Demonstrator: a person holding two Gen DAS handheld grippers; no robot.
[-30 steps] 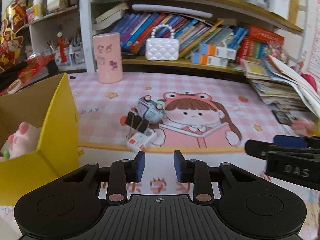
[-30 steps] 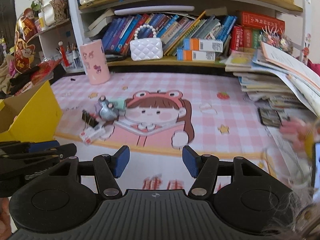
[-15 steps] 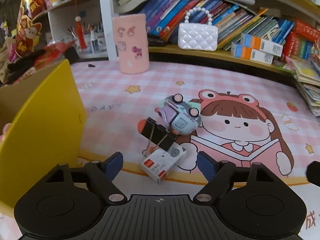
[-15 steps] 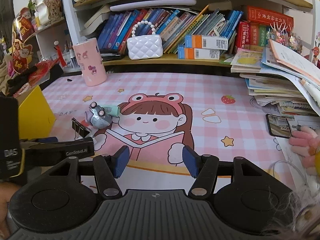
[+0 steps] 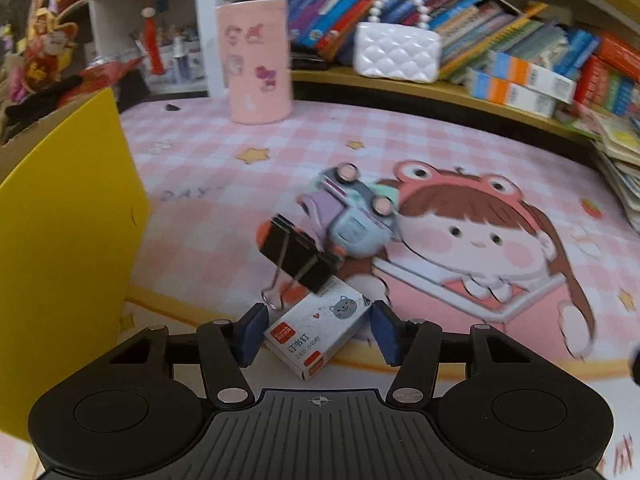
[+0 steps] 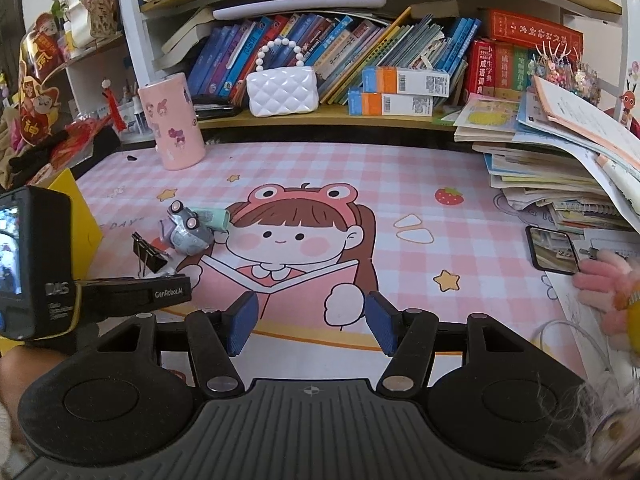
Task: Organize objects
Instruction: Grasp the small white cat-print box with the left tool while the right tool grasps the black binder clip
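the left gripper was closing around the staple box, which lay between its pads, seemingly not yet pinched. the binder clip sat just ahead; squeezing squarely would avoid snagging it. the right gripper hung apart, empty.

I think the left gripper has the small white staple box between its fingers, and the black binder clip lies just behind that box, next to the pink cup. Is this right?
Not quite. The left wrist view shows the staple box between the closing fingers of the left gripper, and the binder clip just behind it. But the clip lies next to the toy car, not the pink cup, which stands far back by the shelf.
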